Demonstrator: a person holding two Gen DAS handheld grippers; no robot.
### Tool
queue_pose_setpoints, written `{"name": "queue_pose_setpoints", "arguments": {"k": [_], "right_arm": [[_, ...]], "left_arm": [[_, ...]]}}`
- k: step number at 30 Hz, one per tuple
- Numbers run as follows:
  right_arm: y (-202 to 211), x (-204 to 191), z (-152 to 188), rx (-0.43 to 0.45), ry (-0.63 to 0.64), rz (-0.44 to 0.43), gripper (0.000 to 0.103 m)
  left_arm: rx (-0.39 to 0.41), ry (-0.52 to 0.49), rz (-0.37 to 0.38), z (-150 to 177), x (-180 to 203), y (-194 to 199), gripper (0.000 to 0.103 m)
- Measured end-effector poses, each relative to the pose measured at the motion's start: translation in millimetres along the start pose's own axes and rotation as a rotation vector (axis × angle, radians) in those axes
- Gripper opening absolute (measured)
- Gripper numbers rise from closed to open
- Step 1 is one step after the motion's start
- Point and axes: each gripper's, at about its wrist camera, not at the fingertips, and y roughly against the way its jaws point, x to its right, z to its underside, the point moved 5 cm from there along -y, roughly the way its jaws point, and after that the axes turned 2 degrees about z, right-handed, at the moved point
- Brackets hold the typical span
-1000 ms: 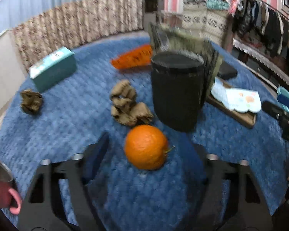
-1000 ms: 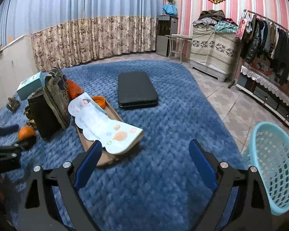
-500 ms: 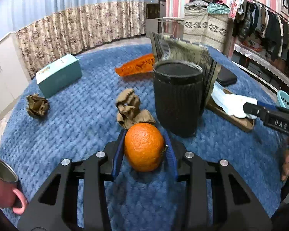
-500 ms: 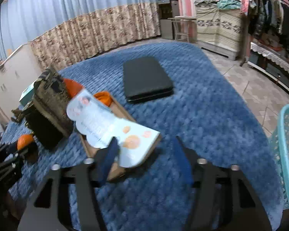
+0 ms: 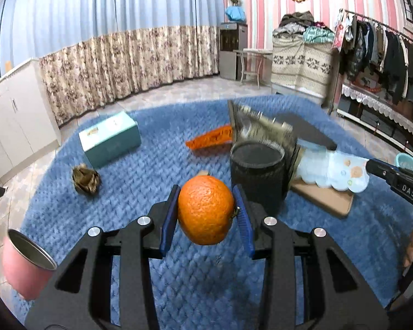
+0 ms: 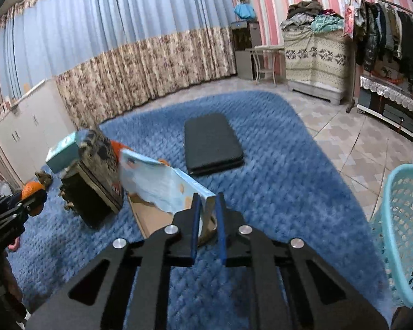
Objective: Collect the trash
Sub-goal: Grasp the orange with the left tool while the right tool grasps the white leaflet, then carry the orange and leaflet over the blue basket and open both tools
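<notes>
Both grippers loaded with trash off the blue rug [image 5: 157,170]

Left gripper [image 5: 206,214] clenched on orange [image 5: 206,209]; right gripper [image 6: 206,214] closing on light-blue wrapper [image 6: 162,184], presumably bound for basket [image 6: 396,220] at three o'clock.

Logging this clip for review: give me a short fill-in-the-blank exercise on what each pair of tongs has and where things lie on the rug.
1. The left tongs are clamped on the ____.
2. The right tongs, closing, pinch the edge of the light blue wrapper, which lies partly on a flat piece of ____.
3. The black cylindrical container stands upright on the ____ rug.
4. The basket beside the rug is made of ____ plastic mesh.

Missing words: orange; cardboard; blue; turquoise
</notes>
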Motion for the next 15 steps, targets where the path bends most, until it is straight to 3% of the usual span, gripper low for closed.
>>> {"name": "queue_pose_setpoints", "arguments": {"k": [15], "right_arm": [[88, 74, -23, 0.199, -0.087, 0.117, 0.009]], "left_arm": [[0.12, -0.036, 0.066, -42, 43, 42, 0.038]]}}
